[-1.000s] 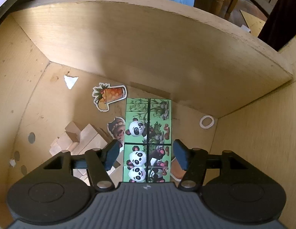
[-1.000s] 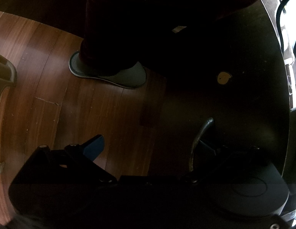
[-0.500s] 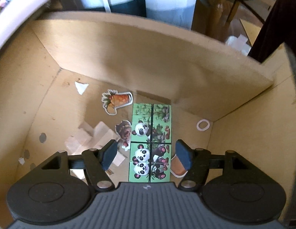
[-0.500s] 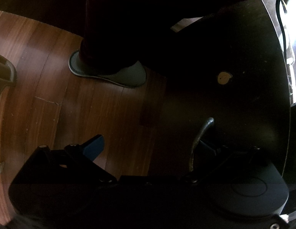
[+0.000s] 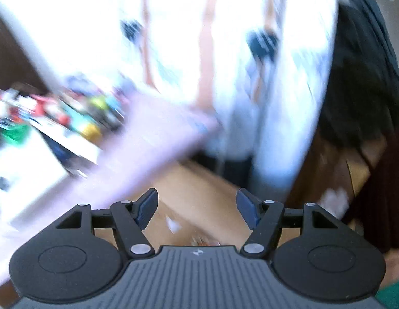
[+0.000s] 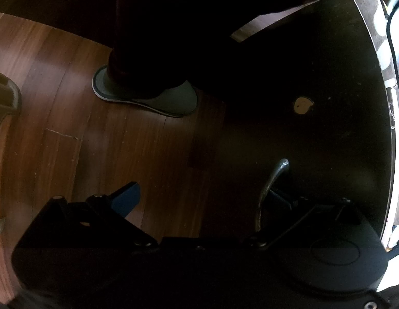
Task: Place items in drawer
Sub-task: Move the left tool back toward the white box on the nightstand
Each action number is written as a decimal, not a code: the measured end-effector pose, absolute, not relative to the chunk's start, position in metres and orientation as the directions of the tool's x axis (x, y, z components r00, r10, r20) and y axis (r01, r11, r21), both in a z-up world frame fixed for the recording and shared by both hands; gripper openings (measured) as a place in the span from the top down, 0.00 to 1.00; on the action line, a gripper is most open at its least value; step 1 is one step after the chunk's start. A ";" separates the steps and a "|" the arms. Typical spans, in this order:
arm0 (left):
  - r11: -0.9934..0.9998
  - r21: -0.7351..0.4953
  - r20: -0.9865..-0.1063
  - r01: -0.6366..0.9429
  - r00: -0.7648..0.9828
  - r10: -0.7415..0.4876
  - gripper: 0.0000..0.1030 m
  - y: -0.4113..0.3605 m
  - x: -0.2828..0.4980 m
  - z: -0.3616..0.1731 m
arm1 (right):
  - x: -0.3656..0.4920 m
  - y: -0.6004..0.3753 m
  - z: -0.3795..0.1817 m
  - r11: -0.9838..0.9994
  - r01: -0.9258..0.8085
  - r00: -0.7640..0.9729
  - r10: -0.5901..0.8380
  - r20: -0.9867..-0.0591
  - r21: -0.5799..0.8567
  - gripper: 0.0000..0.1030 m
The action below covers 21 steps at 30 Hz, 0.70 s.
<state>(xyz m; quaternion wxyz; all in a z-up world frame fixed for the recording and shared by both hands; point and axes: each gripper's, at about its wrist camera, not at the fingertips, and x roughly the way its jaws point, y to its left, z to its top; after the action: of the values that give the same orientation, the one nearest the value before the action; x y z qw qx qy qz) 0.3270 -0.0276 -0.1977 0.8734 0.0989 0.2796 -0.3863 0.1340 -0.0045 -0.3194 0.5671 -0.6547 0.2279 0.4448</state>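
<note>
The left wrist view is heavily motion-blurred. Its tongs (image 5: pixel 196 211) stand wide apart with nothing between the blue pads (image 5: pixel 147 207). Just past them, low in the picture, lies the pale wooden drawer (image 5: pixel 199 188), of which only a wall and a strip of floor show; a small white scrap (image 5: pixel 173 225) lies on that floor. What else is inside is hidden behind the tongs' body. Above the drawer rises a smeared white figure (image 5: pixel 225 51), and to the left a tabletop (image 5: pixel 24 159) carries a jumble of colourful items (image 5: pixel 57 113), too blurred to name.

The right wrist view is sharp but dark, and shows none of that. It looks down at a brown wooden floor (image 6: pixel 70 128), a grey slipper (image 6: pixel 147 97) under a dark trouser leg, and a black round surface (image 6: pixel 328 128) on the right. The right tongs (image 6: pixel 199 200) are spread apart, one blue pad (image 6: pixel 127 198) over the floor, the other in shadow just beside a curved metal handle (image 6: pixel 269 188). Whether it touches the handle, I cannot tell.
</note>
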 end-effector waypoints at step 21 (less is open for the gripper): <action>0.996 0.002 -0.443 -0.093 0.892 0.084 0.35 0.106 0.367 -0.170 | 0.133 -0.004 -0.325 -0.248 -0.803 0.504 0.204 -0.839 -0.542 0.00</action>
<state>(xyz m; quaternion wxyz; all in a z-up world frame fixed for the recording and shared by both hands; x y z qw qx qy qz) 0.3669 0.1064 -0.1703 0.9727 -0.0098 0.2274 0.0455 0.1328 -0.0035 -0.3247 0.5689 -0.6544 0.2286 0.4425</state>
